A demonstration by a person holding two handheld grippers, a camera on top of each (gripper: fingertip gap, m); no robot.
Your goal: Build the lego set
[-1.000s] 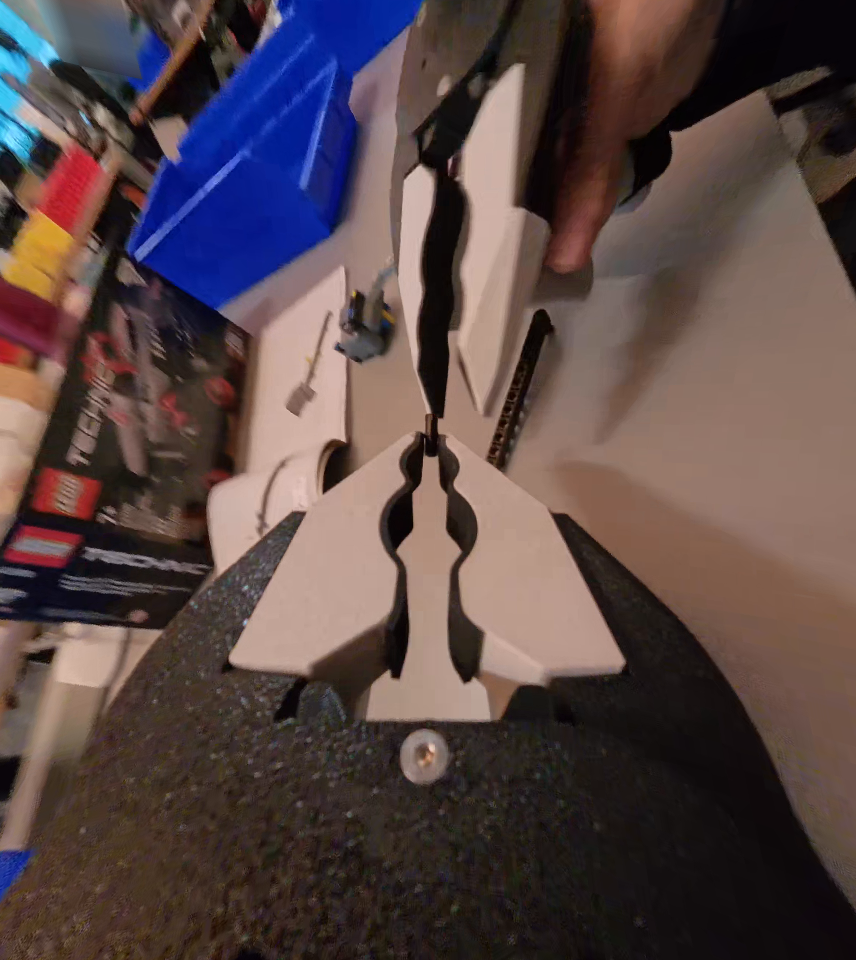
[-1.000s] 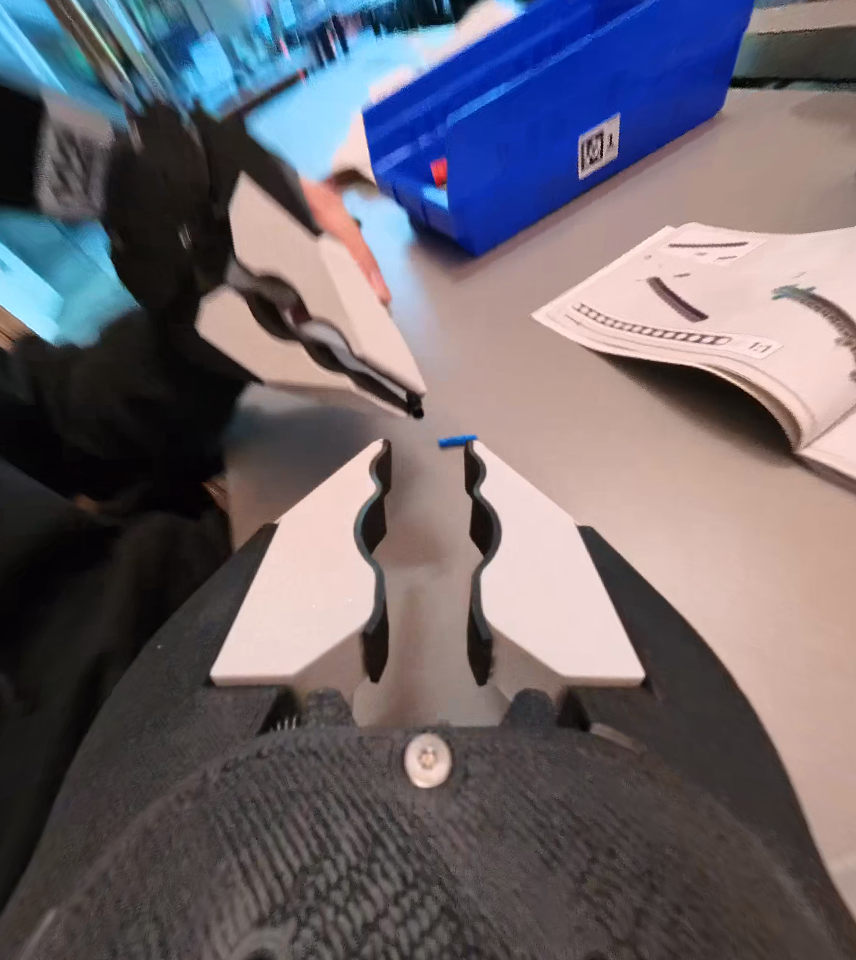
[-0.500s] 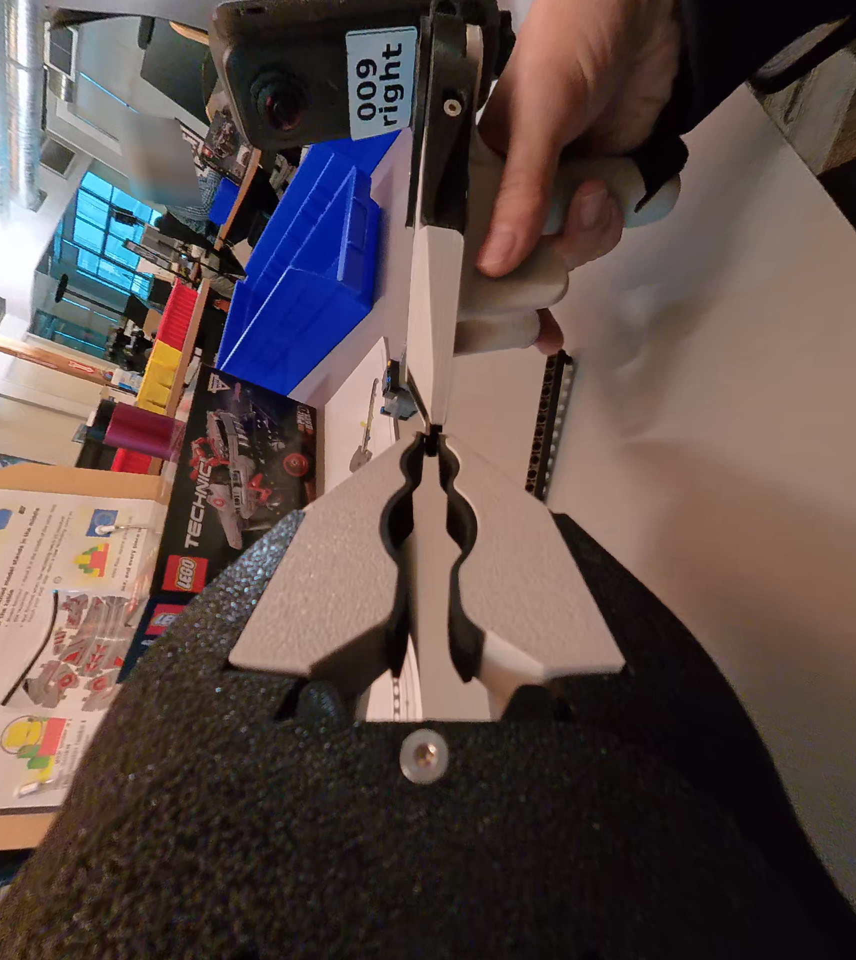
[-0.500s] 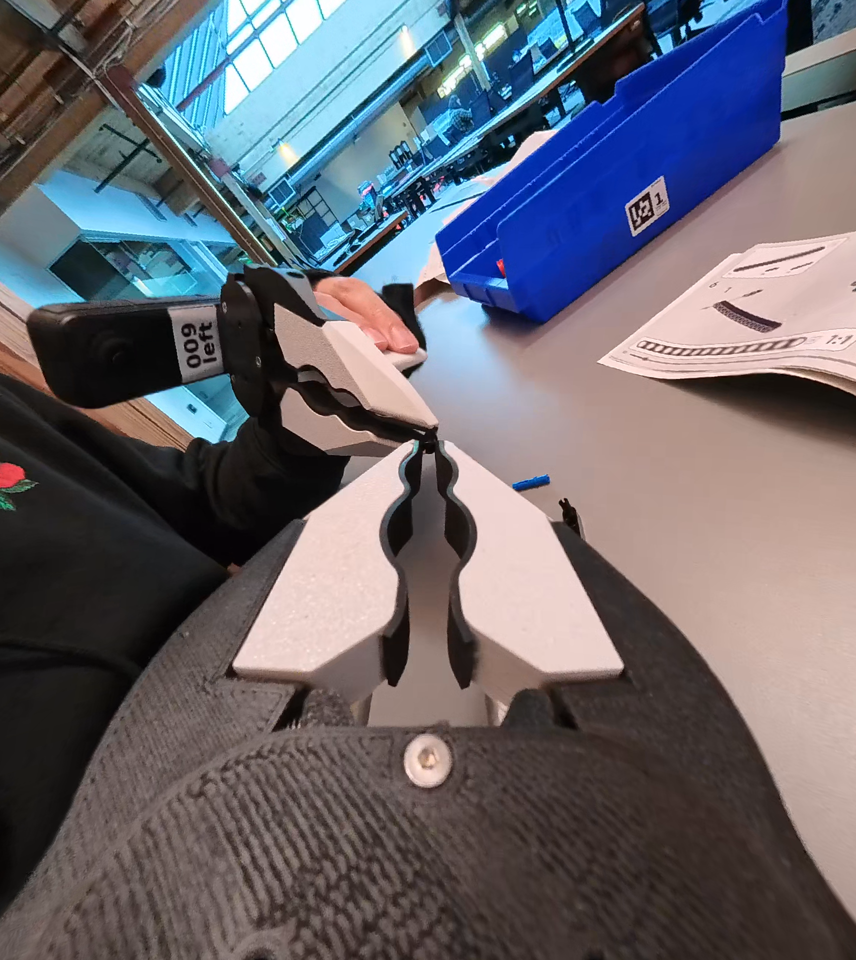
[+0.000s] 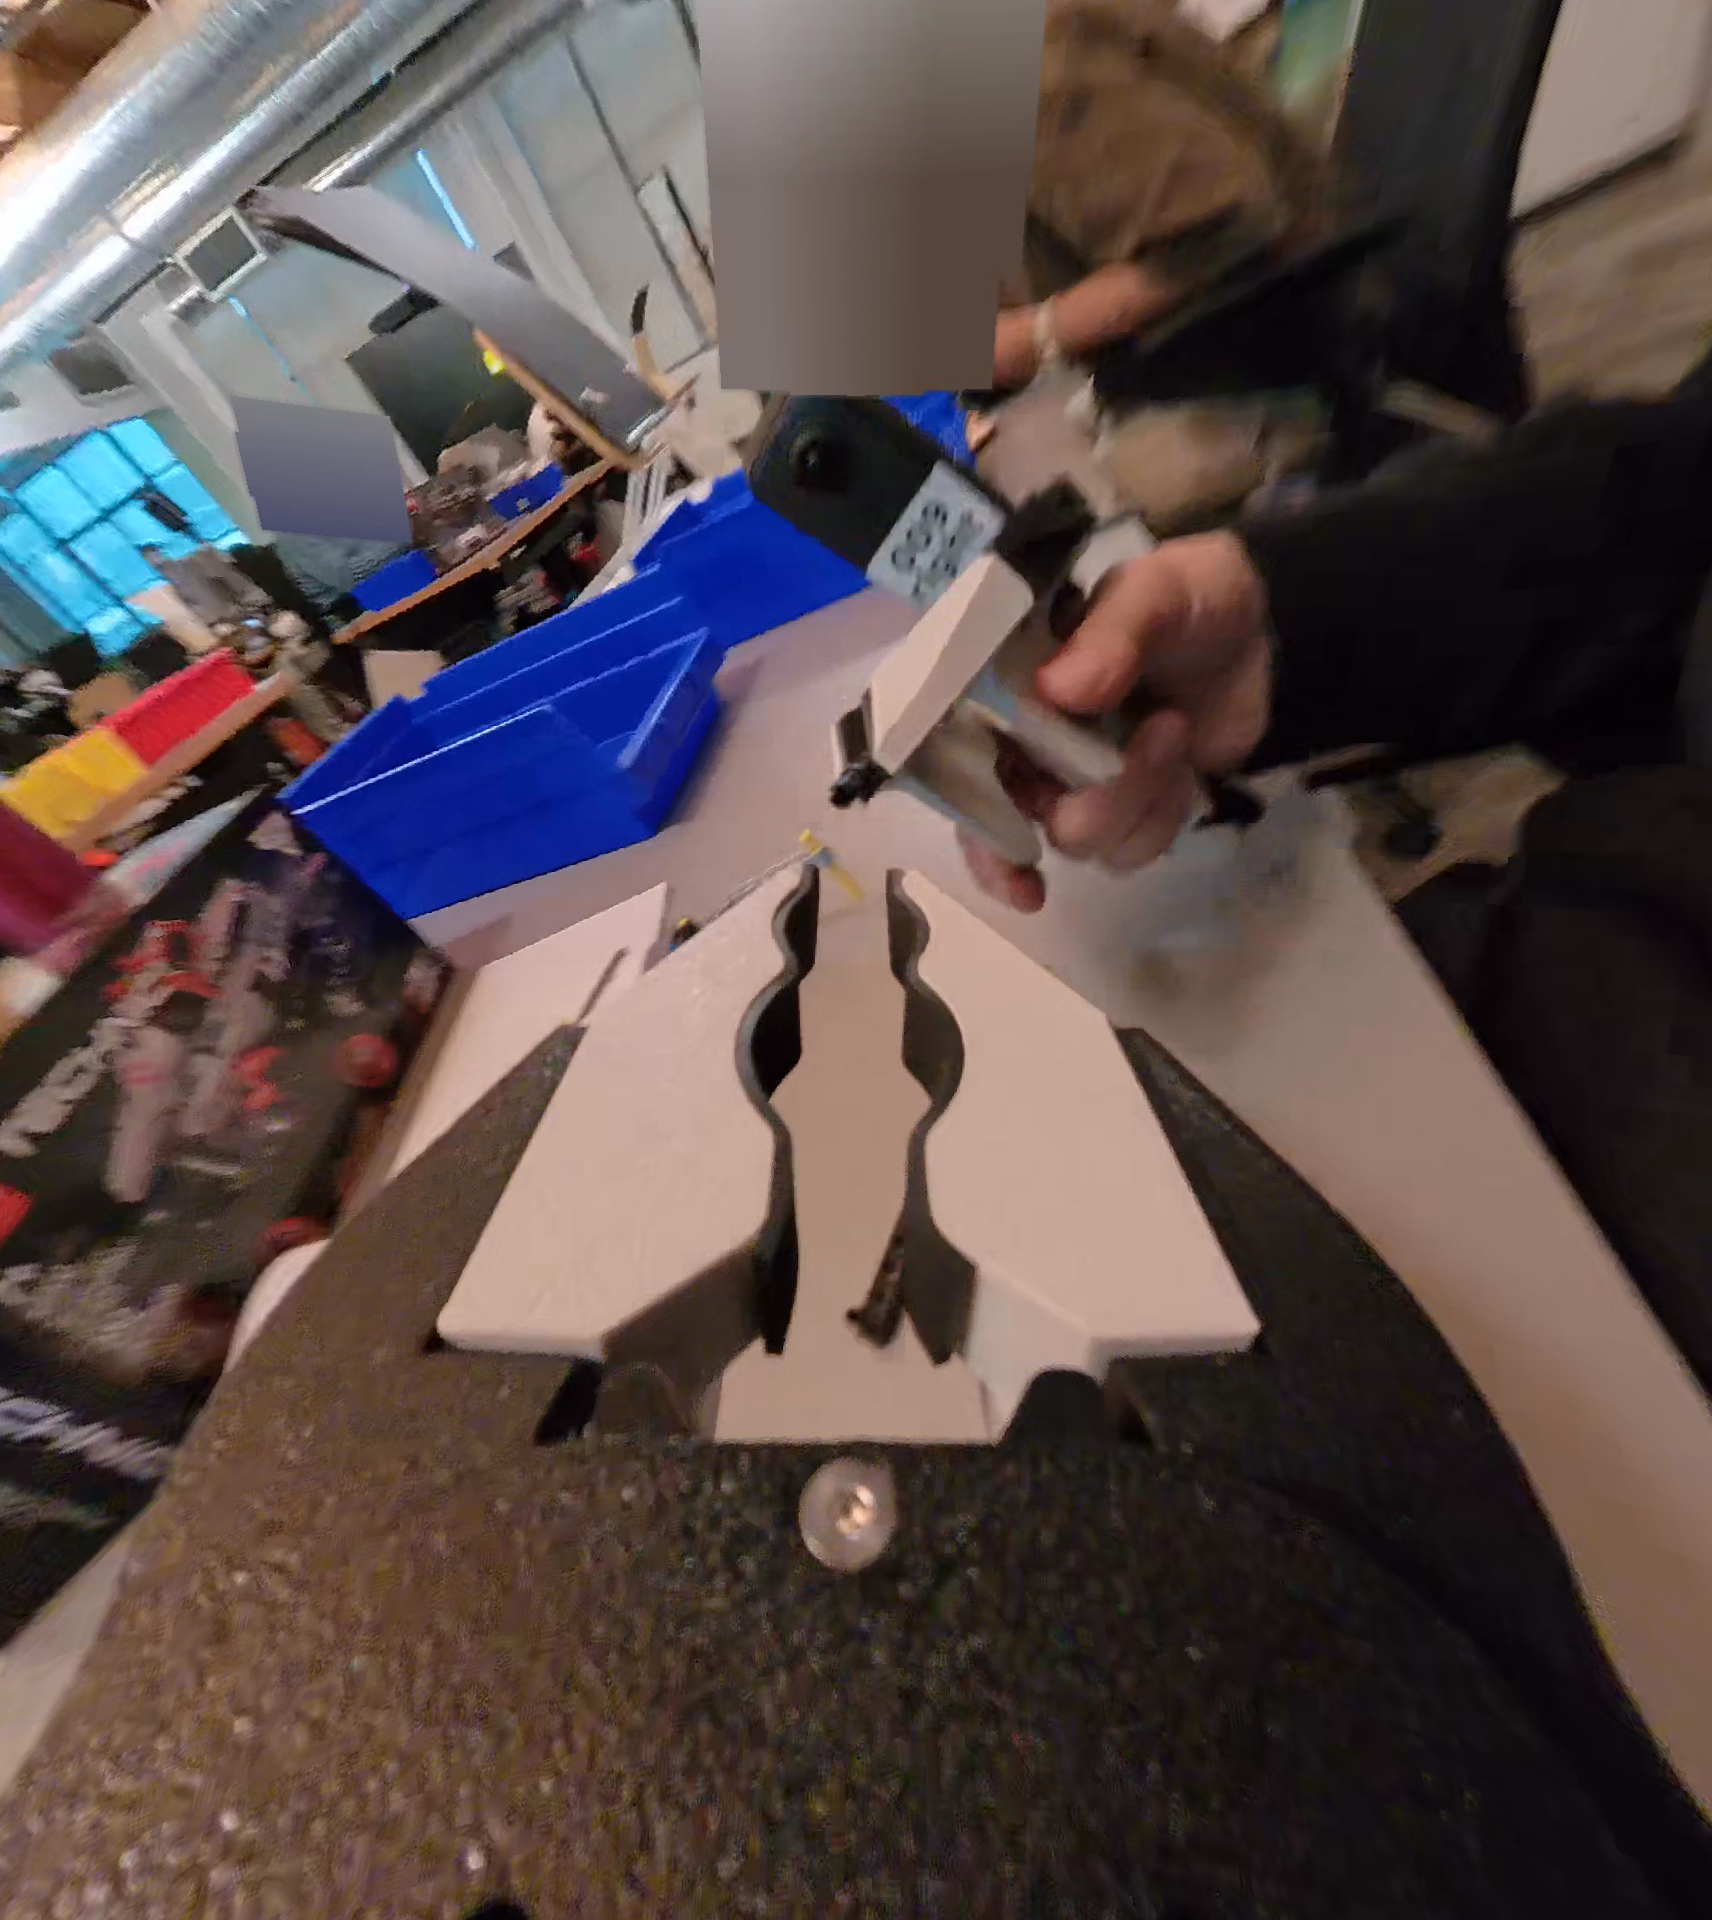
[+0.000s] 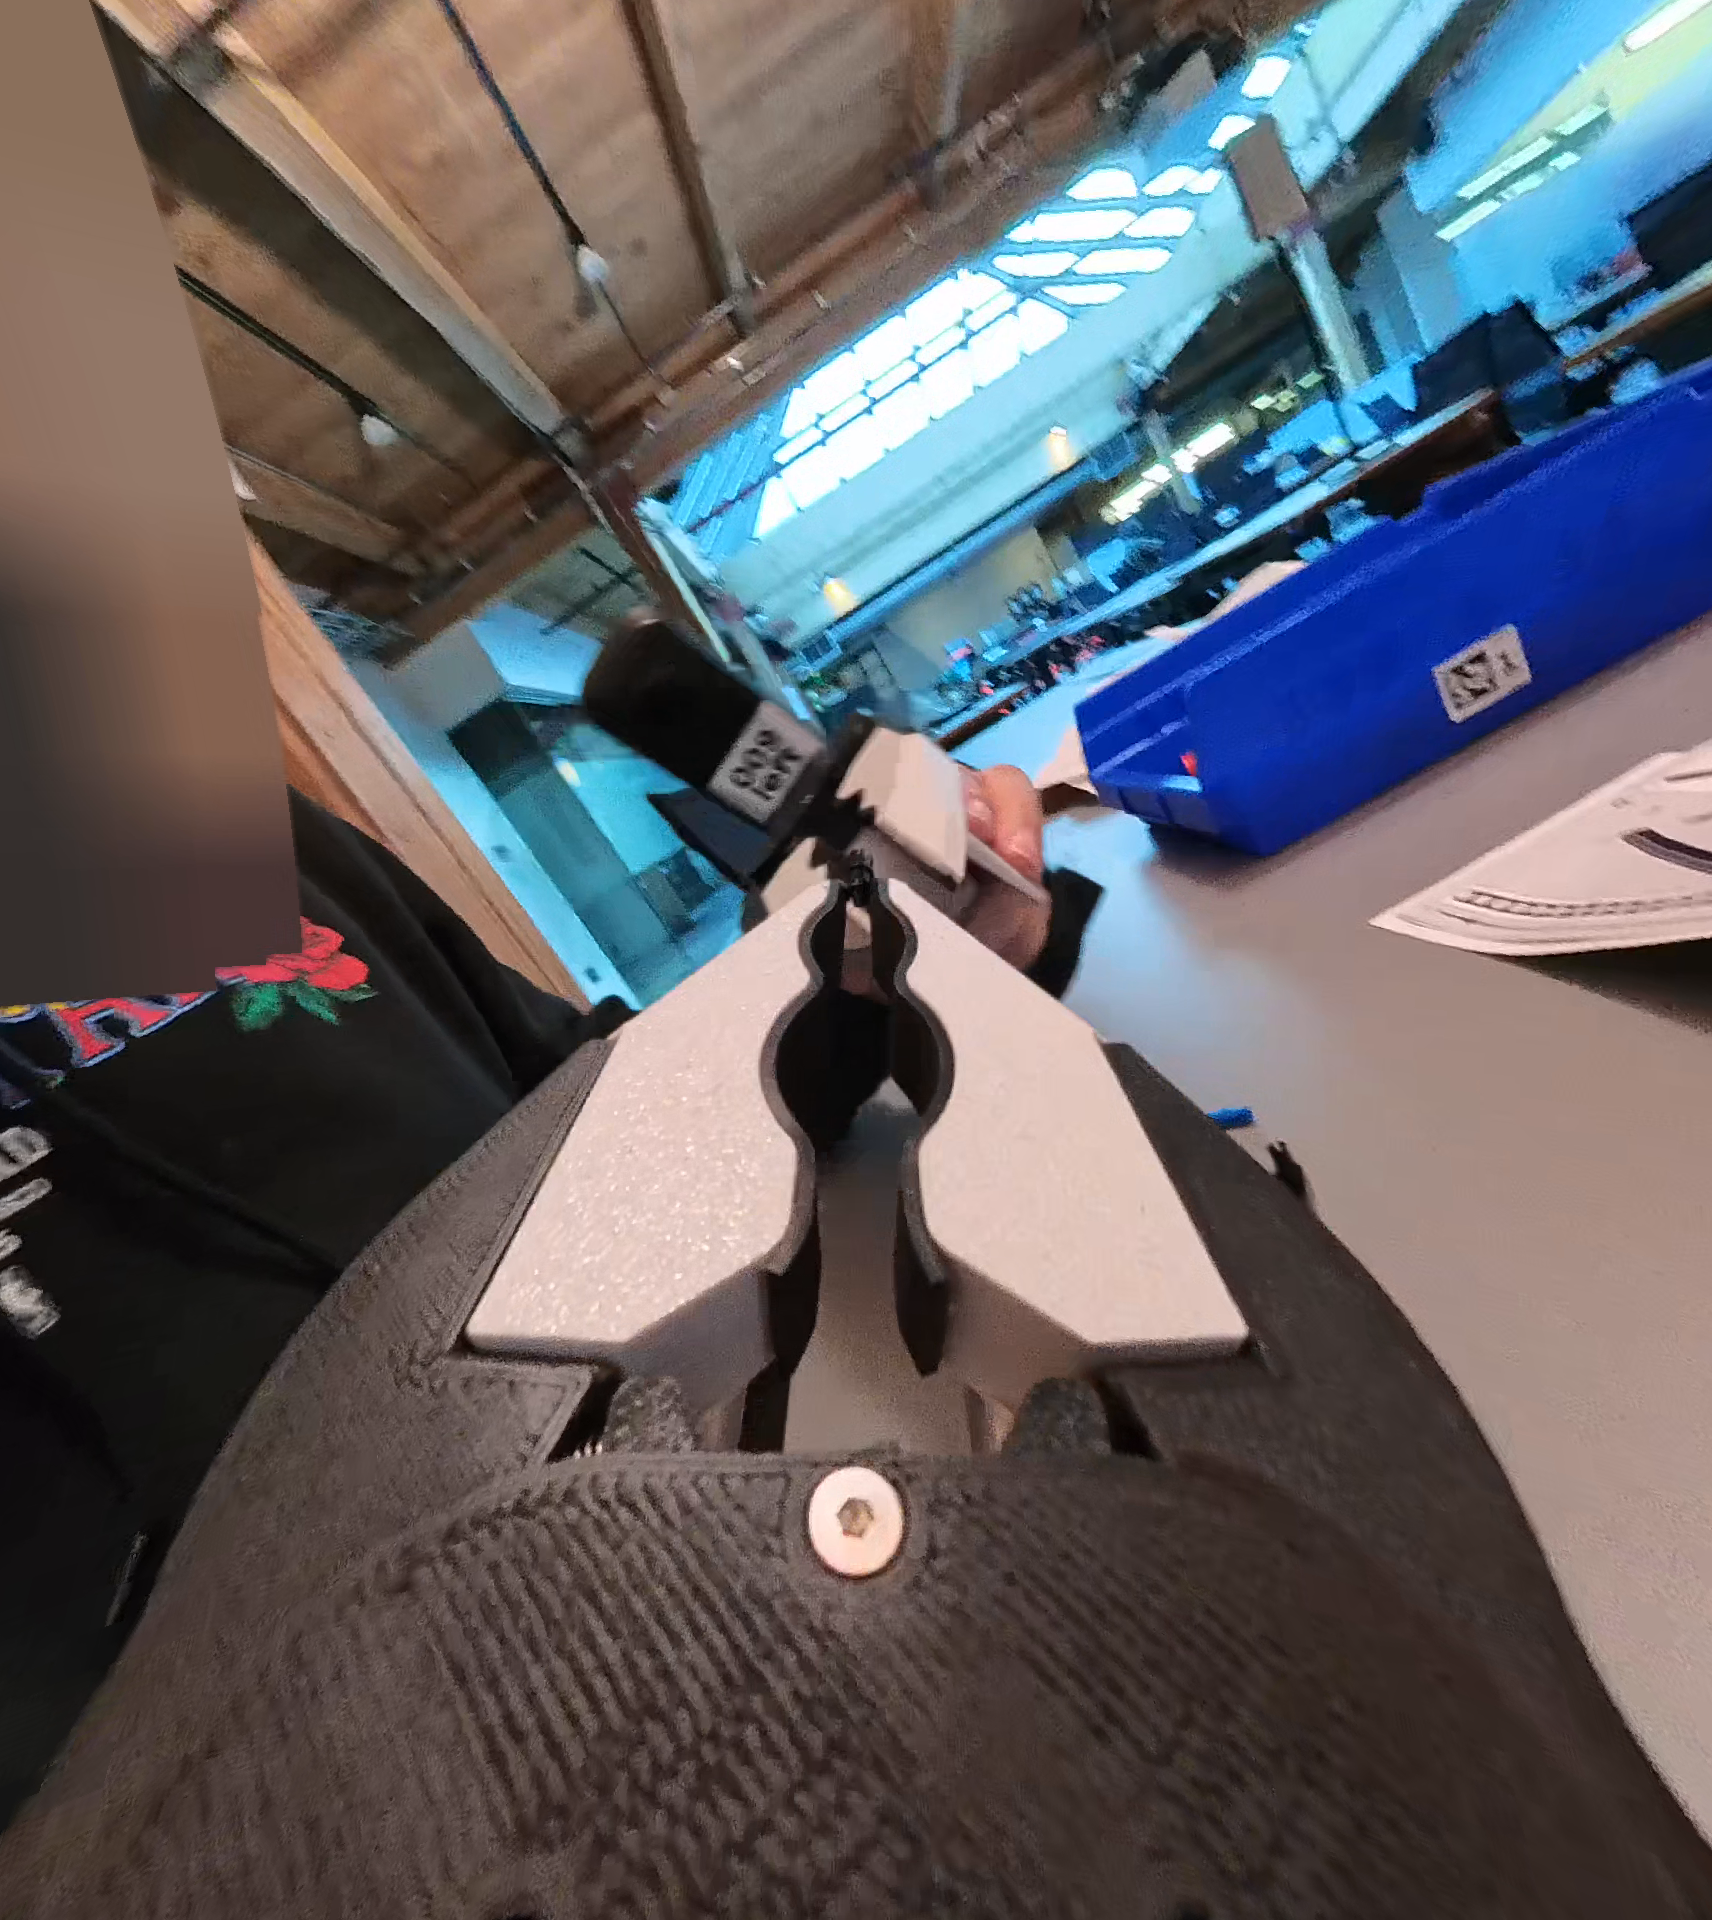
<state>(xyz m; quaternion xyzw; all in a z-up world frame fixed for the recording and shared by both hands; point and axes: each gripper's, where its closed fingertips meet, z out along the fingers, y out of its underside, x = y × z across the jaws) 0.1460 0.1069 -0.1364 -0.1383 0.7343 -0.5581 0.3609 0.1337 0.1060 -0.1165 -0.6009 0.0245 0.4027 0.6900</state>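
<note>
Two hand-held grippers over the grey desk (image 5: 1299, 1122). Blue bin (image 5: 519, 769), far desk edge. Instruction booklet (image 6: 1641, 873), open, beside bin. Left hand-held gripper (image 5: 852, 904): fingers parted, holding nothing. Right hand-held gripper (image 6: 857, 899): tips pinching small black pin (image 6: 859, 871). Blue pin (image 6: 1229, 1116), loose on desk.
</note>
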